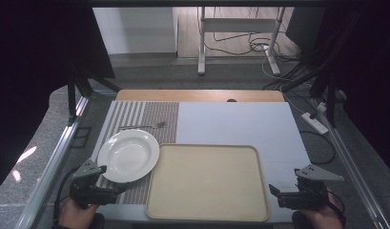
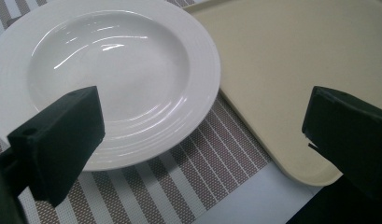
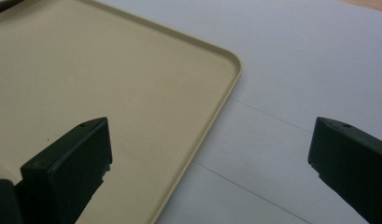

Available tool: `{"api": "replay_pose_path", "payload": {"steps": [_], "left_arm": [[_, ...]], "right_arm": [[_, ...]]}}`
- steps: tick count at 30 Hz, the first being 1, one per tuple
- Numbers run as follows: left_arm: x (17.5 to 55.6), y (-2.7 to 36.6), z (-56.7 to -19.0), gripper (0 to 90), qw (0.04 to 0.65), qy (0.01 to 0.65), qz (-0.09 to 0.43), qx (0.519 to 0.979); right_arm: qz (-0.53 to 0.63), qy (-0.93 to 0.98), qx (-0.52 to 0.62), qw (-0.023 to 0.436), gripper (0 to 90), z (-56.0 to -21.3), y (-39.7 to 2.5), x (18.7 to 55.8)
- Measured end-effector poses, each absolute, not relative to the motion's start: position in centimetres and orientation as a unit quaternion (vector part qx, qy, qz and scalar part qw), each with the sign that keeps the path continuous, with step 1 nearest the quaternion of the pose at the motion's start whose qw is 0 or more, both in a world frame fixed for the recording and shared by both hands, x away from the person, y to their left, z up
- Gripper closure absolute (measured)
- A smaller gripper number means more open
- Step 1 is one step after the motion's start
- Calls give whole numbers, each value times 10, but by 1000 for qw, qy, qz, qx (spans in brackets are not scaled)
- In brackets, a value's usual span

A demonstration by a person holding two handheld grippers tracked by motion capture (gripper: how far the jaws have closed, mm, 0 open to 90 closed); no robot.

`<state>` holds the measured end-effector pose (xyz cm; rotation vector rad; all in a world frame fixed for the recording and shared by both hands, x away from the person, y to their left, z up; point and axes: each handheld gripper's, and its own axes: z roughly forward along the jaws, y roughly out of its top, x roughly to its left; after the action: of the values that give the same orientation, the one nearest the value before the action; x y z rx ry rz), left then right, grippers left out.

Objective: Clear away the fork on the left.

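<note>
Item 1: white plate (image 1: 128,155), deep, empty, glossy. It lies on the striped placemat (image 1: 154,117), just left of the tray, its right rim close to the tray's left edge; whether the two touch cannot be told from the high view. In the left gripper view the plate (image 2: 114,70) lies ahead of the jaws, with a strip of placemat (image 2: 179,177) showing between its rim and the tray (image 2: 291,60).

Item 2: beige tray (image 1: 208,181), rectangular, rounded corners, empty. It sits at the near middle of the worktop (image 1: 240,121), its left part overlapping the placemat.

Item 3: fork (image 1: 142,126), lying flat on the placemat beyond the plate, well apart from the tray's far-left corner.

Item 4: left gripper (image 1: 120,187), held in a hand (image 1: 76,214) at the tray's near-left corner, pointing toward the plate's near rim. Jaws apart, nothing between them, clear of the plate.

Item 5: right gripper (image 1: 274,193), held in a hand (image 1: 321,217) just off the tray's near-right corner. Jaws wide apart and empty; in the right gripper view the tray's (image 3: 109,93) raised edge runs between them, with bare worktop (image 3: 291,70) on the other side.
</note>
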<state>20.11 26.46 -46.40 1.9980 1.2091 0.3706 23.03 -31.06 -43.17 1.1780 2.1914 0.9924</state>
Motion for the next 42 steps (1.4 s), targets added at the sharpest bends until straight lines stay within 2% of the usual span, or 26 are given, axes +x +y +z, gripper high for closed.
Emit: {"api": "replay_pose_path", "payload": {"steps": [26, 42], "left_arm": [[213, 256, -466, 0, 370, 467, 133, 792], [236, 254, -472, 0, 354, 460, 136, 803]], "right_arm": [[361, 797, 426, 230, 3, -432, -310, 230], [356, 799, 426, 233, 3, -432, -309, 230]]}}
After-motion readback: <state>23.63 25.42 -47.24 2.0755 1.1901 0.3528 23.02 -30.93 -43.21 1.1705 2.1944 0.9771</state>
